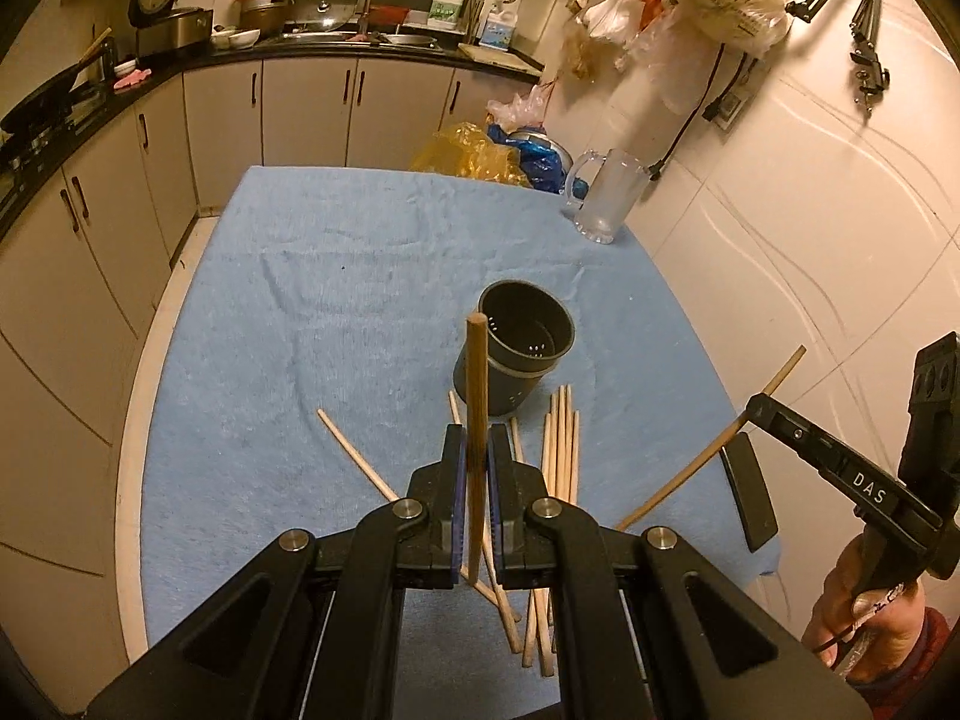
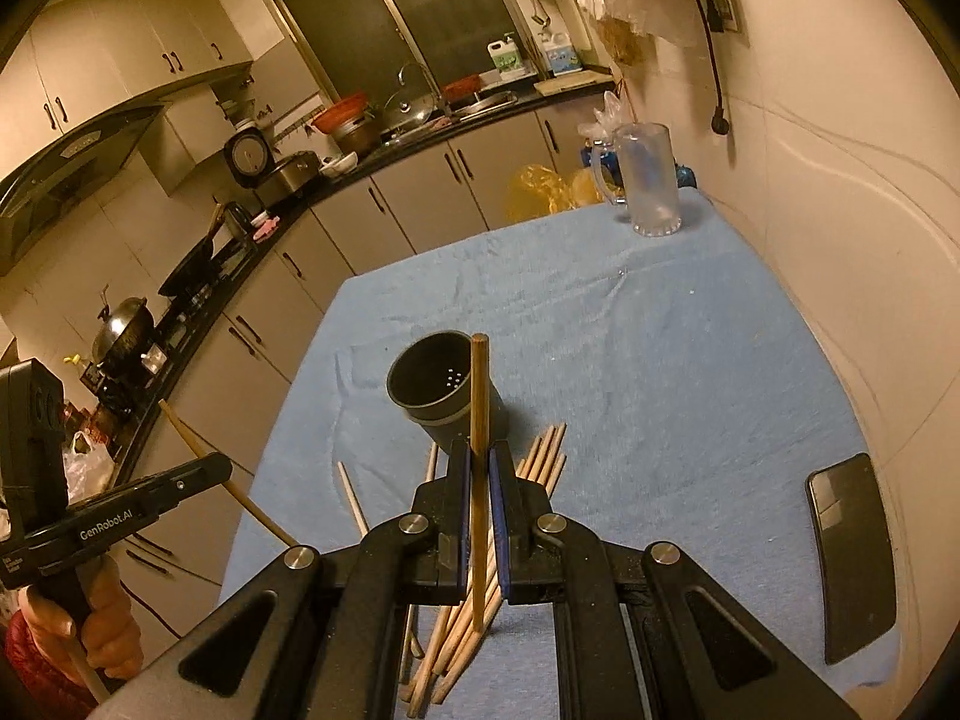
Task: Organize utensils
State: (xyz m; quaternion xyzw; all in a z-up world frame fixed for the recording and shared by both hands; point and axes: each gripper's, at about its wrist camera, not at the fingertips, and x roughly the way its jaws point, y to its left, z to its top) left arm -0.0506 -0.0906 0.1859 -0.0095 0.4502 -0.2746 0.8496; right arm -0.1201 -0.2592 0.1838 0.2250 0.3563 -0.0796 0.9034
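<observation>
Both grippers, left (image 1: 476,450) and right (image 2: 478,468), have jaws clamped on one wooden chopstick each (image 1: 477,420) (image 2: 478,450). The dark round perforated holder (image 1: 519,354) sits mid-desk among loose sticks. I'd tip each chopstick vertical over the rim before letting go.

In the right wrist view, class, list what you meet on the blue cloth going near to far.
Pile of loose chopsticks → dark utensil holder → clear glass mug.
</observation>
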